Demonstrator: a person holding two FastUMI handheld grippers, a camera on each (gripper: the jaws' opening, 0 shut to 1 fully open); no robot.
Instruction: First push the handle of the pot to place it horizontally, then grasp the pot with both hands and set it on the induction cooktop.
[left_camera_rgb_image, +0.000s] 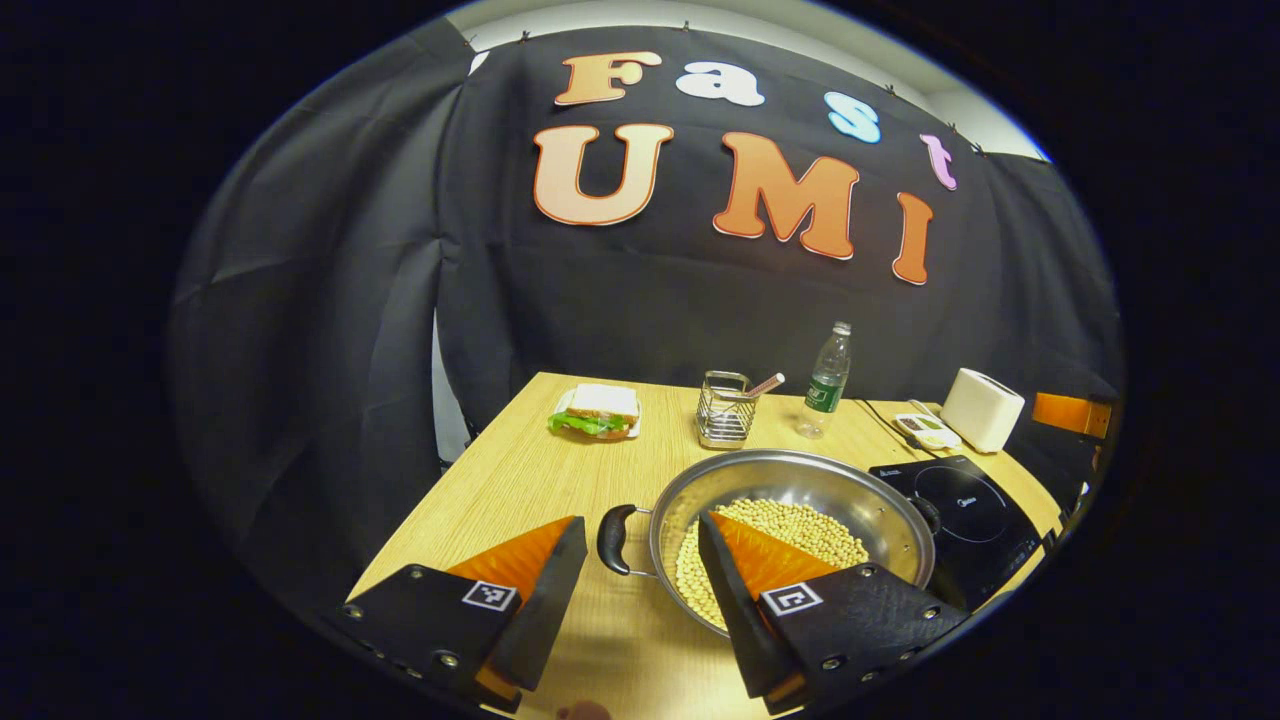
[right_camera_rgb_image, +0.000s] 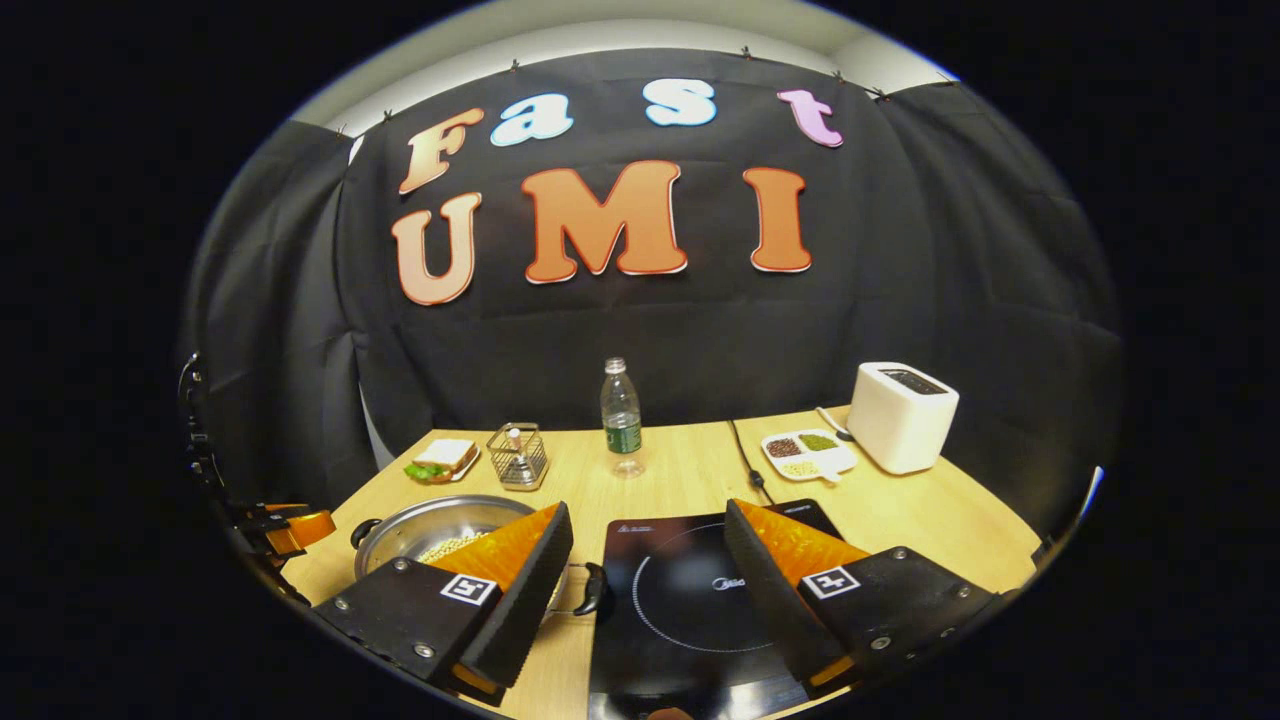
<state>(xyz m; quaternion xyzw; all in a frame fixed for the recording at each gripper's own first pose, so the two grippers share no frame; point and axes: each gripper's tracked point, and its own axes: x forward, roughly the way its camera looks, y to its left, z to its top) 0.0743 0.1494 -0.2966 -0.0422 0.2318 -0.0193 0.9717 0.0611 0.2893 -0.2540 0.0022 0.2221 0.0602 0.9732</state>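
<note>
1. While the left gripper (left_camera_rgb_image: 640, 580) hovers with fingers spread wide, the pot (left_camera_rgb_image: 790, 535) of soybeans (left_camera_rgb_image: 800, 535) sits on the table (left_camera_rgb_image: 500, 500); its near handle (left_camera_rgb_image: 613, 540) lies between the fingers, its other one toward the induction cooktop (left_camera_rgb_image: 975, 520).
2. From the right gripper view, the right gripper (right_camera_rgb_image: 645, 570), likewise spread and empty, hangs over the cooktop; the pot rests just left, its handle (right_camera_rgb_image: 593, 590) beside the left finger.

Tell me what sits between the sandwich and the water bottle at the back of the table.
A wire basket stands between the sandwich and the water bottle, seen in both gripper views.
</note>
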